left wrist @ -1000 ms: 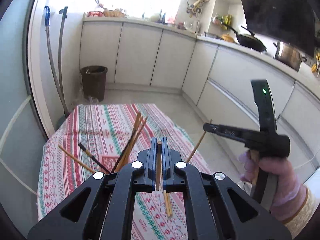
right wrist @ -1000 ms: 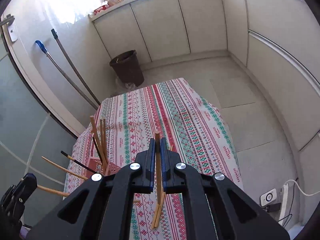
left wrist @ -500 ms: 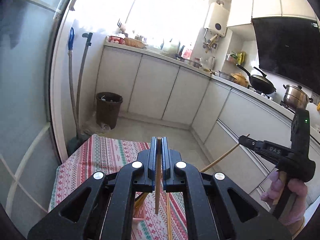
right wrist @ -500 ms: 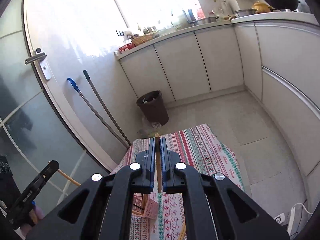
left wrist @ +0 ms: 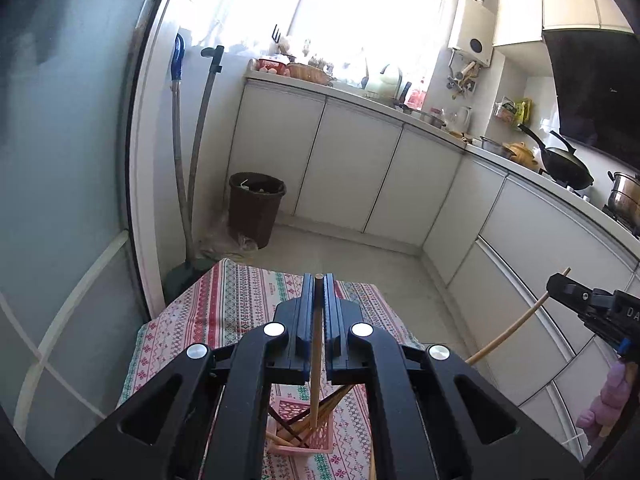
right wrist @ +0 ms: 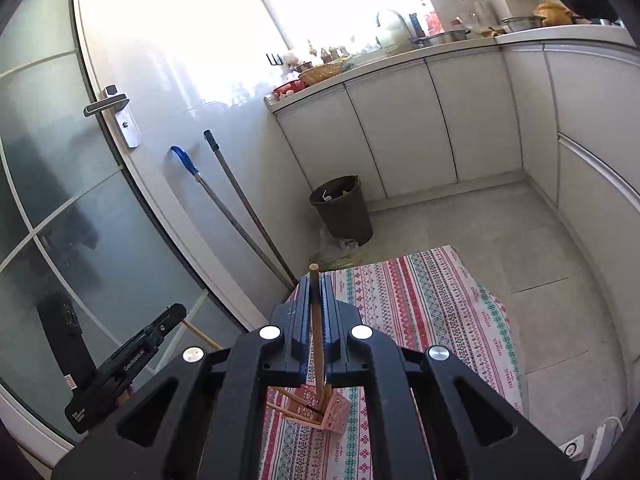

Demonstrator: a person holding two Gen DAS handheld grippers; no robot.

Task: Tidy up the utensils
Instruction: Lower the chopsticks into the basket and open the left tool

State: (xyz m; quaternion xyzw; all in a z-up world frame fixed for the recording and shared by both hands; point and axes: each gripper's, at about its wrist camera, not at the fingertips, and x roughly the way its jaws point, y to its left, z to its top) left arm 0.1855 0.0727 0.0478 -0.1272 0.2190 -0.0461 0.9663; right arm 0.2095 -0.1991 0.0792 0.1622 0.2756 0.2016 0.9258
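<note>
Wooden chopstick (left wrist: 316,360) clamped in left gripper (left wrist: 319,308) fingers; second chopstick (right wrist: 318,344) clamped in right gripper (right wrist: 319,308). Advice: lower each tip-first, vertical, into pink basket (left wrist: 320,446).

Home kitchen. White base cabinets (left wrist: 360,168) run along the far wall and right side under a cluttered counter (left wrist: 352,88); wok (left wrist: 560,160) and steel pot (left wrist: 624,196) on the stove at right. Brown waste bin (left wrist: 256,208), two mop handles (left wrist: 188,152) by a frosted glass door (right wrist: 80,160).
</note>
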